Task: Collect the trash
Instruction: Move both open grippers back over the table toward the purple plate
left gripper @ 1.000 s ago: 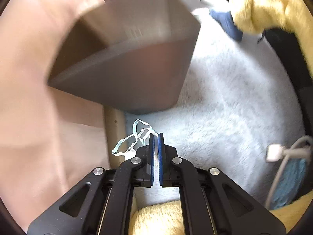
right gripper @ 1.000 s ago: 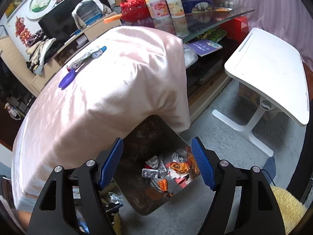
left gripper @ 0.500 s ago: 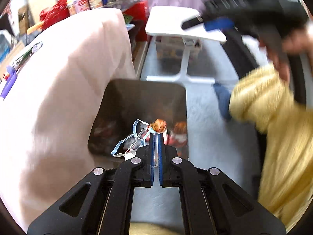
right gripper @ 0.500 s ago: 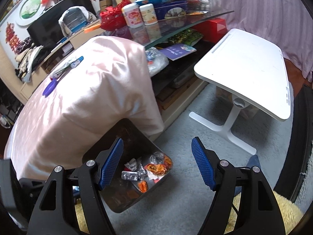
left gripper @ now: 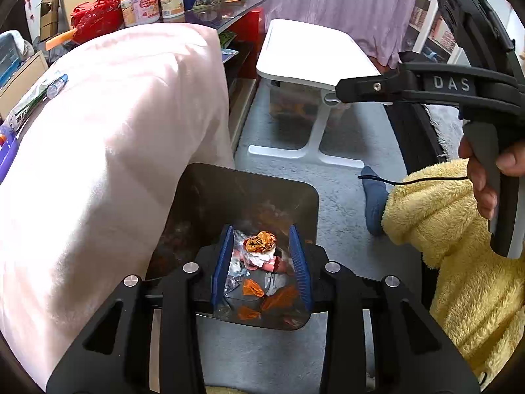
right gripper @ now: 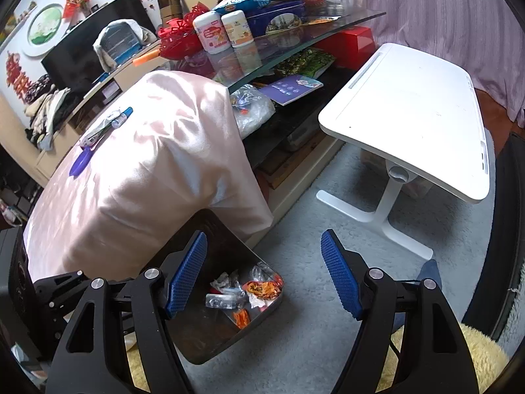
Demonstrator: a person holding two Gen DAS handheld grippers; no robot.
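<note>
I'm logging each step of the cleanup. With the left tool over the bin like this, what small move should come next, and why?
Probably lift the left tool away and turn toward the next piece of litter. Its jaws are opening right above the bin with nothing between them, and wrappers lie at the bottom, so this drop looks finished. The right tool is open and empty too.

Open fingers [right gripper: 341, 284], bin [right gripper: 213, 338], wrappers [right gripper: 262, 289]

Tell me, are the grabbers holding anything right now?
No. The left gripper is opening over the trash bin with nothing between its fingers, and the right gripper is open and empty.
</note>
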